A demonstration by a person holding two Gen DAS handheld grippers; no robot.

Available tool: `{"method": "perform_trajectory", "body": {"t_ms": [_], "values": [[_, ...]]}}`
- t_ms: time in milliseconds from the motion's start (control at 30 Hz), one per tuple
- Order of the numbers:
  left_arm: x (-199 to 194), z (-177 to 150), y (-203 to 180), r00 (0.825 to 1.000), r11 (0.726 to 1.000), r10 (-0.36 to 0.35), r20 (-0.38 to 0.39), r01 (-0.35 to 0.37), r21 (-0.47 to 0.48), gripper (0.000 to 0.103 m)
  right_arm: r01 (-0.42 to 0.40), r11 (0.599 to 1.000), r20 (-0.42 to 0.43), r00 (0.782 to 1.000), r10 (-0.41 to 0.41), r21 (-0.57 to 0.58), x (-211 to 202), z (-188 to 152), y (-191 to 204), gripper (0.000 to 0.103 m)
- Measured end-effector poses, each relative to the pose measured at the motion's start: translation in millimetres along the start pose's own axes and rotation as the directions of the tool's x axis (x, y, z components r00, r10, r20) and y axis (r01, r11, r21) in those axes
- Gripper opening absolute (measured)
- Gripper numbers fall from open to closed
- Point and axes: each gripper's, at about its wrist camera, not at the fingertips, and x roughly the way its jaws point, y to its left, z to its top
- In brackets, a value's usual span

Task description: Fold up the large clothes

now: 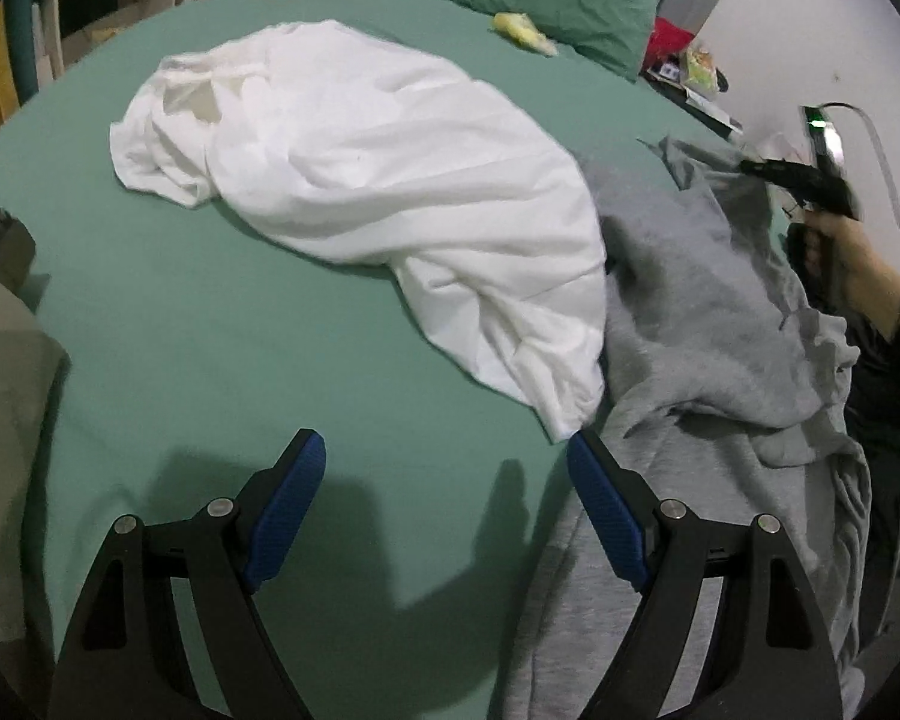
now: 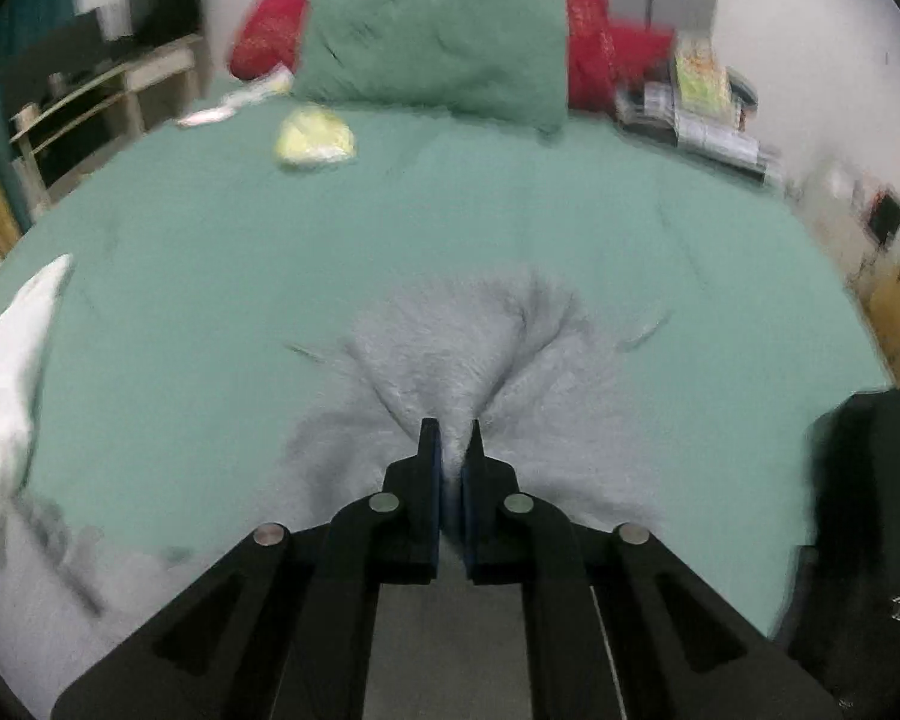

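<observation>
Right gripper [image 2: 450, 438] was clamped on a pinch of the crumpled grey fleece sweatshirt [image 2: 450, 360], low centre of its view. Left gripper [image 1: 447, 480] hung wide, holding nothing, lower frame. Best: pull that edge taut across the green bedsheet [image 1: 210, 330], clear of the white shirt [image 1: 360, 168].

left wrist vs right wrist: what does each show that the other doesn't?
Left wrist only: the open left gripper over bare sheet, the whole crumpled white garment, and the right gripper from outside.

Right wrist only: the right gripper shut on a pinched fold of the gray sweatshirt.

Both: green bed sheet, green pillow, gray sweatshirt, red bedding.
</observation>
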Motion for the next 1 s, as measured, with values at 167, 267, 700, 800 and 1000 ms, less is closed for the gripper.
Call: {"method": "perform_trajectory", "body": {"t_ms": [167, 267, 700, 800, 1000], "values": [[-16.2, 2.6, -12.6, 0.999, 0.999, -0.034, 0.011, 0.034, 0.003, 0.086, -0.031, 0.983, 0.063, 0.997, 0.044, -0.183, -110.2, -47.9, 54.4, 0.006], [-30.2, -0.5, -22.6, 0.997, 0.997, -0.071, 0.021, 0.070, 0.028, 0.086, -0.059, 0.959, 0.040, 0.997, 0.073, -0.276, -163.5, -103.7, 93.9, 0.006], [-40.3, -14.4, -29.8, 0.993, 0.992, -0.114, 0.001, 0.114, 0.061, 0.086, -0.111, 0.946, -0.084, 0.992, 0.089, -0.304, -226.2, -230.5, 147.8, 0.067], [-35.8, -15.1, -28.5, 0.994, 0.993, -0.107, -0.008, 0.107, 0.055, 0.086, -0.048, 0.941, -0.012, 0.999, 0.046, -0.335, -208.7, -175.7, 155.2, 0.069], [-29.8, -12.1, -33.7, 0.994, 0.992, -0.107, -0.014, 0.107, 0.062, 0.086, -0.185, 0.935, -0.142, 0.979, 0.147, -0.303, -110.1, -104.9, 179.7, 0.051]]}}
